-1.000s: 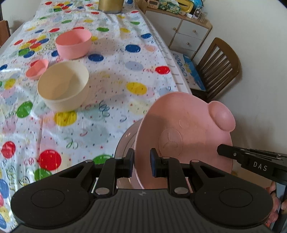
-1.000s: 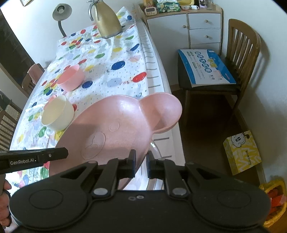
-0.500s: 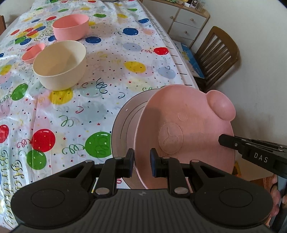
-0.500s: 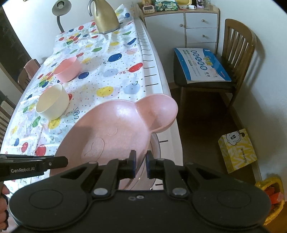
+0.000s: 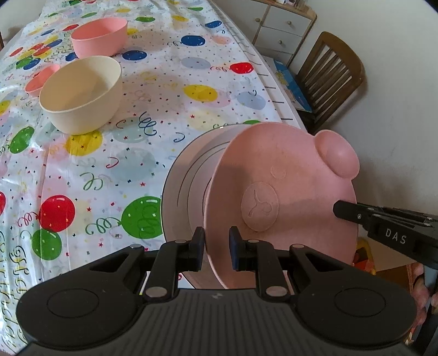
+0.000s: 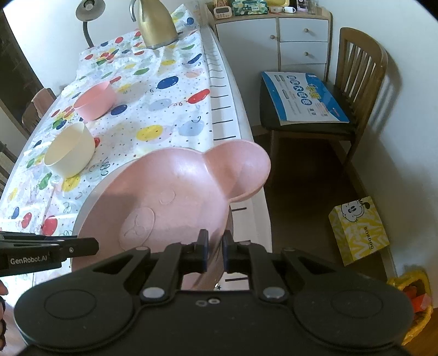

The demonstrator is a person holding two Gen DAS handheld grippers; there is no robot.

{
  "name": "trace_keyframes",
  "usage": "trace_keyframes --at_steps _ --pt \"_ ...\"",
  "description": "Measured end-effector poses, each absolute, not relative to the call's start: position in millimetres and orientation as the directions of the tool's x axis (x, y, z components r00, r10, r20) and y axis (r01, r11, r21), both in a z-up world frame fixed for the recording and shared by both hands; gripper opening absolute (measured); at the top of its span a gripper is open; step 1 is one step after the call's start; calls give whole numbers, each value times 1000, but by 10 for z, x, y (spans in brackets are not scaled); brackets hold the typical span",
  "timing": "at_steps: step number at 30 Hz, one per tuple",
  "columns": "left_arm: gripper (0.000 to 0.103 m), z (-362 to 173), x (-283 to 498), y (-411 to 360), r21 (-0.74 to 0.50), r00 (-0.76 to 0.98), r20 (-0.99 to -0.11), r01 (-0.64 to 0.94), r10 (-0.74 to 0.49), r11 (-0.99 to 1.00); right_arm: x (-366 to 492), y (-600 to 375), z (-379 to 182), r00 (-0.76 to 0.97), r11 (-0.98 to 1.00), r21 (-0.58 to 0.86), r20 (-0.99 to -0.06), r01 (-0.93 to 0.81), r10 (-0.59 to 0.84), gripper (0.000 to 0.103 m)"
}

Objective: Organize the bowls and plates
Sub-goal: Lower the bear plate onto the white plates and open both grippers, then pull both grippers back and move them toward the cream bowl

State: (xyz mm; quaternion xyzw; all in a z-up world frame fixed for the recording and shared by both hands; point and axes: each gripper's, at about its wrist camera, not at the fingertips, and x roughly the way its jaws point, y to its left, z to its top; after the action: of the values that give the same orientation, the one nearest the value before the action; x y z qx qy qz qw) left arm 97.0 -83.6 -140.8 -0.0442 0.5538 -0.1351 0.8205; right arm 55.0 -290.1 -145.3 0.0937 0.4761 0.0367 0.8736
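Observation:
A pink bear-shaped plate (image 5: 282, 191) with a round ear is held tilted above a larger pale round plate (image 5: 189, 175) at the table's near right edge. My left gripper (image 5: 216, 249) is shut on the pink plate's near rim. My right gripper (image 6: 213, 253) is shut on the same plate (image 6: 175, 197) at its other side; its tip also shows in the left wrist view (image 5: 353, 212). A cream bowl (image 5: 82, 93), a pink bowl (image 5: 100, 35) and a small pink dish (image 5: 41, 80) stand further back on the table.
The table (image 5: 164, 90) has a balloon-print cloth. A gold kettle (image 6: 156, 22) stands at its far end. A wooden chair (image 6: 353, 82) holding a blue box, a white dresser (image 6: 290, 35) and a yellow box (image 6: 358, 230) are on the right.
Both grippers have carried the pink plate back and lower, over the pale round plate at the table's near edge. The bowls have not moved.

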Motion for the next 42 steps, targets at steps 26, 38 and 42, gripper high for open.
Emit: trace_keyframes --at_steps 26,38,42 --pt "19 -1174 864 -790 -205 411 -874 174 -260 963 403 -2838 -1142 583 983 178 -794 -47 172 42" --pt "56 -767 725 -679 -174 546 -808 138 -221 975 375 -2576 -840 648 975 161 -729 -150 220 65" --pt "56 -623 679 -623 -158 594 -780 118 -197 980 382 -2485 -733 678 975 141 -701 -172 221 78"
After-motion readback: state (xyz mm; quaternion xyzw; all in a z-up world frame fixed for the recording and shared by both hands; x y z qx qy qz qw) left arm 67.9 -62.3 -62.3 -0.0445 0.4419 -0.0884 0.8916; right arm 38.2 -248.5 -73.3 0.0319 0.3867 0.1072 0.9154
